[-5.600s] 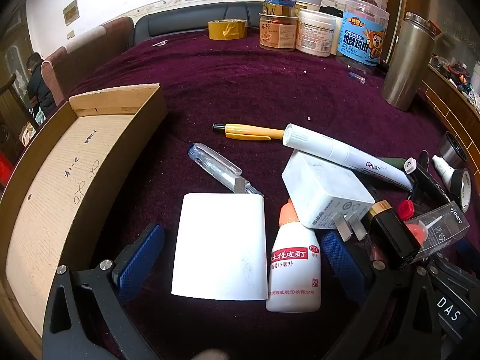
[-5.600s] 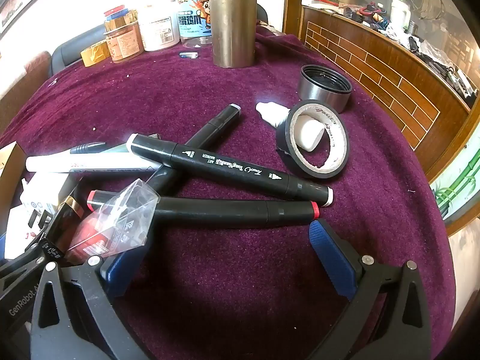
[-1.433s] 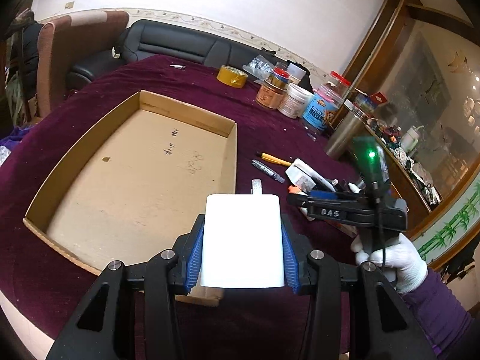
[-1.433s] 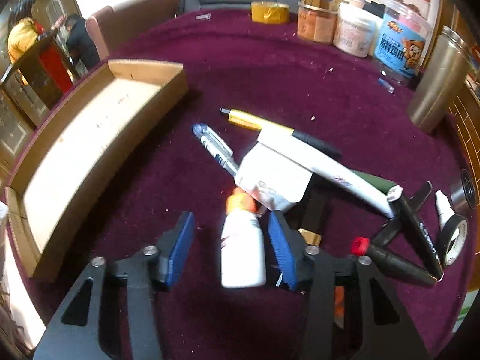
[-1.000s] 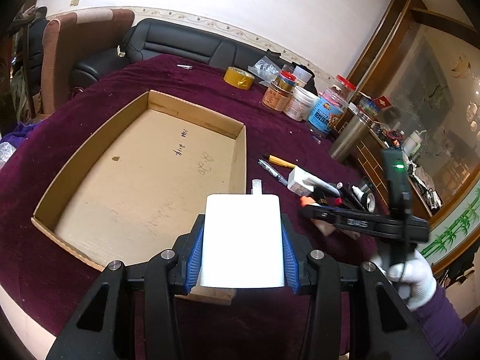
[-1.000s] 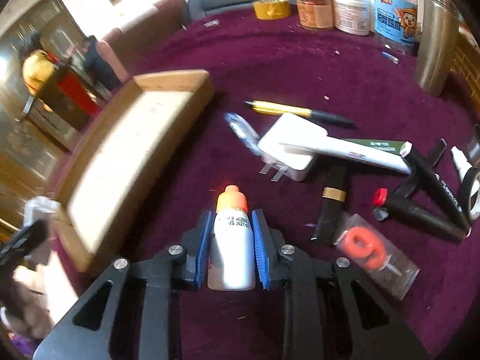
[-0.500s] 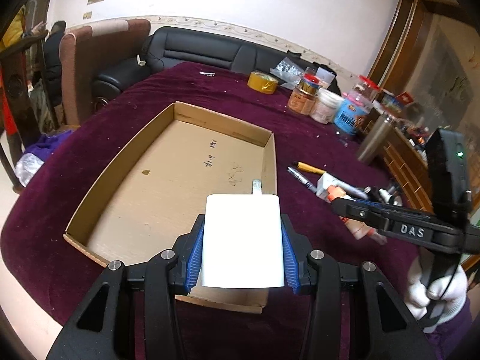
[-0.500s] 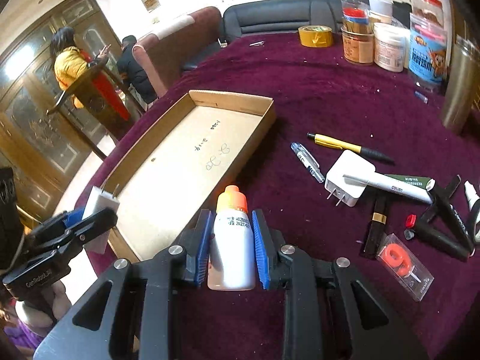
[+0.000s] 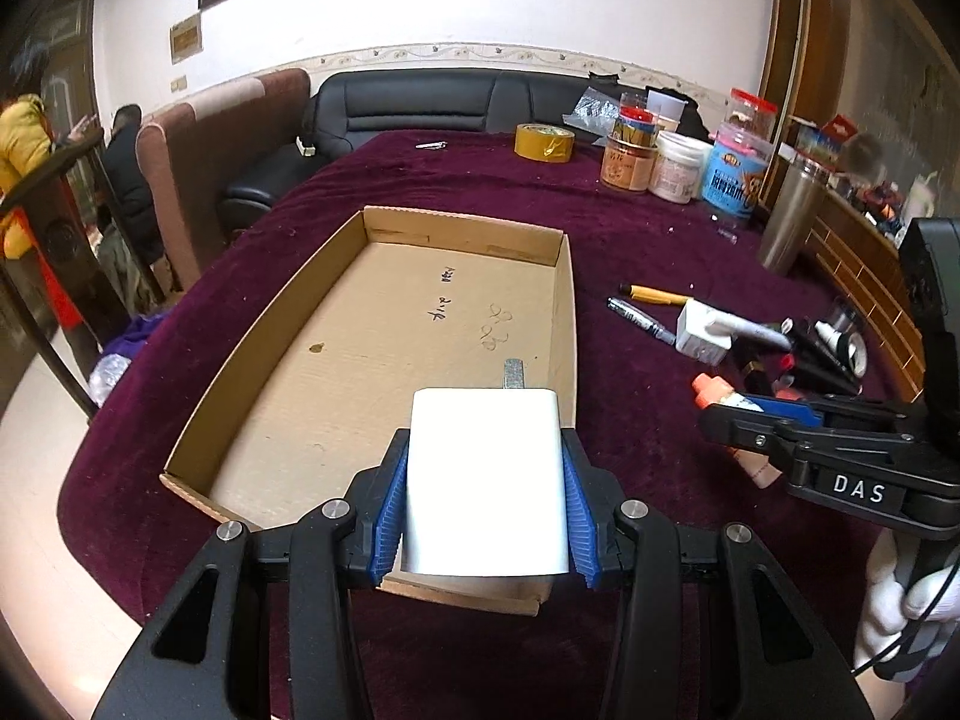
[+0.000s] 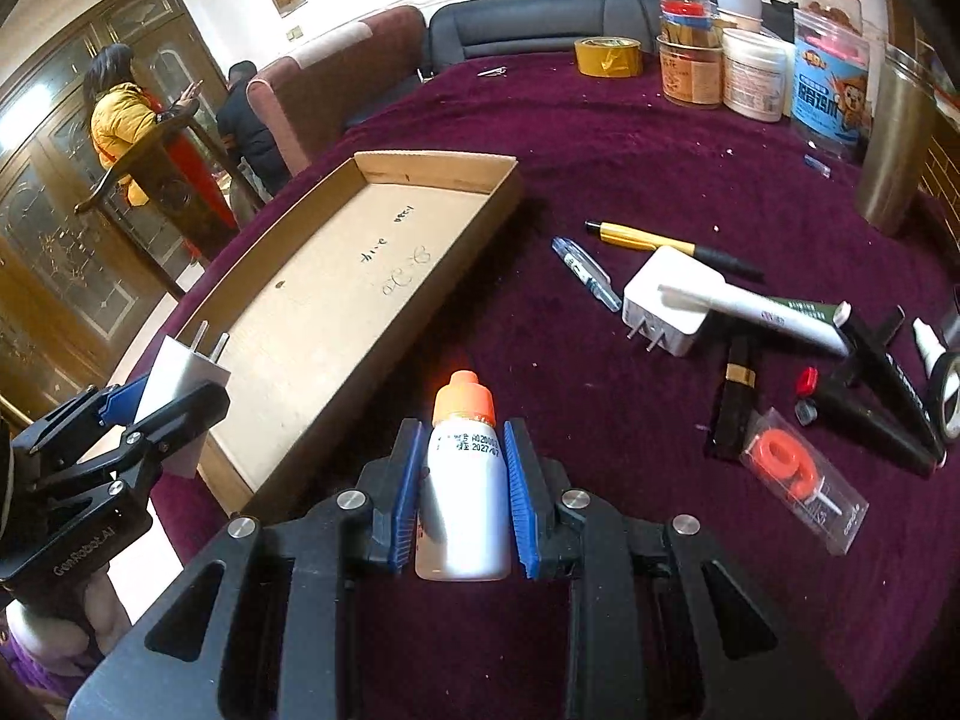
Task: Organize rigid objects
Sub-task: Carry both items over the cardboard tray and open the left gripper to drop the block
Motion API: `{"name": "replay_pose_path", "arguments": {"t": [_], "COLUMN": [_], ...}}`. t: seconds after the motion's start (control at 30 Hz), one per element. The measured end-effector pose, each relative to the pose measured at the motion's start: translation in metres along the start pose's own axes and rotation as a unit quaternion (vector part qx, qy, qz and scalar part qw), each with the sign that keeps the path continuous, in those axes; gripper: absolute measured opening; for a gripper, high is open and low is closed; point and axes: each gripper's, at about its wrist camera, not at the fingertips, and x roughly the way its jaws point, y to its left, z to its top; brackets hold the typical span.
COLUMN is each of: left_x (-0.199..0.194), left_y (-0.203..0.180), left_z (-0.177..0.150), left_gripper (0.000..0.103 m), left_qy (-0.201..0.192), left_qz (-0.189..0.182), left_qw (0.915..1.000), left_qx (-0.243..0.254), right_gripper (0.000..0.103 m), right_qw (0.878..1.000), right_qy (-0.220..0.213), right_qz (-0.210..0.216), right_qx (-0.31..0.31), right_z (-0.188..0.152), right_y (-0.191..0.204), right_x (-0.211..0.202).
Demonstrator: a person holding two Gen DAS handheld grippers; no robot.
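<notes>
My left gripper is shut on a white charger block, prongs forward, held above the near end of an empty cardboard tray. The charger also shows in the right wrist view, with the tray beside it. My right gripper is shut on a white bottle with an orange cap, held above the purple cloth to the right of the tray. The bottle shows in the left wrist view.
On the cloth right of the tray lie a second white charger, a white marker, a yellow pen, a clear pen, black markers, a packaged orange item and a tape roll. Jars and a steel cup stand at the back.
Both grippers took hold of their objects, the left the charger and the right the bottle. Over the last second both rose and drew back toward the tray's near end.
</notes>
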Motion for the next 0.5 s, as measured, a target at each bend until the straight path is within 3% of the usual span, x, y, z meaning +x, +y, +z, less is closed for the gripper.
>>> {"name": "replay_pose_path", "arguments": {"t": [0.5], "left_x": [0.005], "left_y": [-0.013], "left_z": [0.001], "left_gripper": [0.04], "left_qy": [0.008], "left_qz": [0.035], "left_qw": [0.999], "left_qx": [0.027], "right_gripper": [0.024], "right_qw": [1.0], "right_qy": [-0.007], "right_qz": [-0.001], "right_qx": [0.007], "right_z": [-0.001], "right_y": [-0.003], "right_x": [-0.003]}}
